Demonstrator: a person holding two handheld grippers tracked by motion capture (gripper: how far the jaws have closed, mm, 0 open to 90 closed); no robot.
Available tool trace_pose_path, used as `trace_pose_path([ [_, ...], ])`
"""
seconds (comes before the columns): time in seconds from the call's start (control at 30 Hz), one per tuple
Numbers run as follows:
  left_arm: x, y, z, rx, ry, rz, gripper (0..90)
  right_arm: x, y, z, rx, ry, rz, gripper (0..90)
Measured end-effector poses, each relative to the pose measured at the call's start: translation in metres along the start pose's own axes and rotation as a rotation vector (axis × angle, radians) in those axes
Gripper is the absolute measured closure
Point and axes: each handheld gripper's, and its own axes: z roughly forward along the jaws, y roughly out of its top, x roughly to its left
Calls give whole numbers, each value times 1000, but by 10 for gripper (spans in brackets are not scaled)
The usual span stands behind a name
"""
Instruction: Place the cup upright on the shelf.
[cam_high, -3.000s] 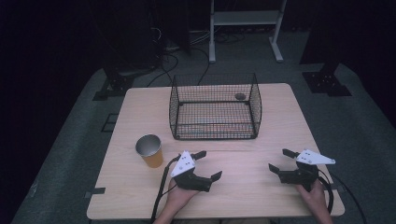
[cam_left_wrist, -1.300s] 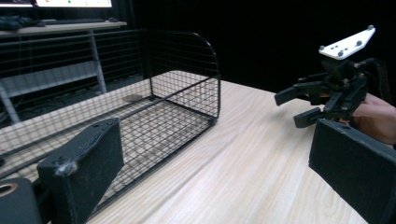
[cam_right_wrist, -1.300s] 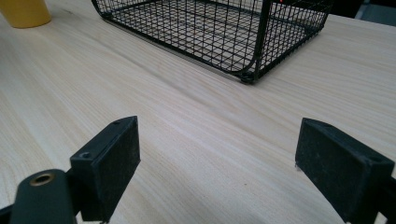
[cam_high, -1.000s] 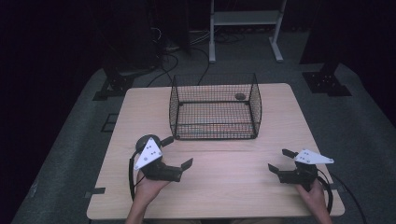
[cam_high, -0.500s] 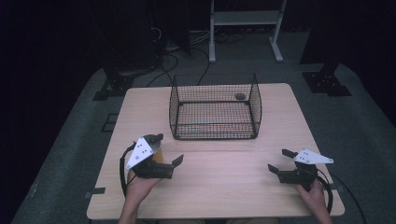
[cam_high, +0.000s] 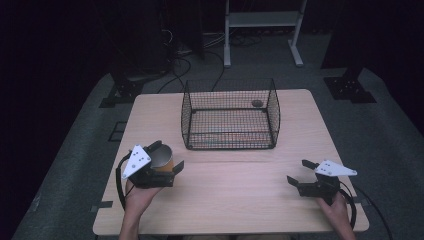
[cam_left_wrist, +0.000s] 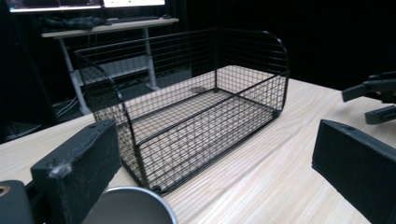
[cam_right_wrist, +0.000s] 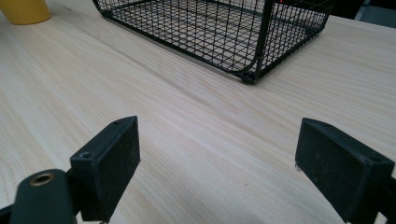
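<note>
Dark floor and black stands surround a pale wooden desk (cam_high: 235, 200), with the black wire basket (cam_high: 230, 115) standing at the middle of its far half as the landmark. A small dark round object (cam_high: 257, 103) lies on the desk inside the basket, near its far right corner.

Near the basket's front left corner, and a little toward the person, the left claw (cam_high: 169, 157) is spread wide around an orange cup with a metallic rim (cam_high: 161, 157). One jaw sits on the cup's far side and the other on its near right side. In the left gripper view the cup's grey rim (cam_left_wrist: 128, 205) lies low between the two black jaws; whether the pads touch it cannot be told. The cup stands upright, apart from the basket.

Well to the right of the basket and nearer the person, the right claw (cam_high: 299, 172) is also spread wide and holds nothing, with bare desk between its jaws in the right gripper view (cam_right_wrist: 215, 158). It points left toward the cup, whose yellow-orange base (cam_right_wrist: 25, 10) shows beyond the basket's near corner (cam_right_wrist: 247, 77).
</note>
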Motion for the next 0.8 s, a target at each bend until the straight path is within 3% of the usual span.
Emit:
trace_pose_path([
  [0.4,12,-7,-6,13,40,-14,6,0,0,0,-1,-4,1,129],
  [0.8,22,-13,-9,61,96,-7,6,0,0,0,0,-4,-1,129],
])
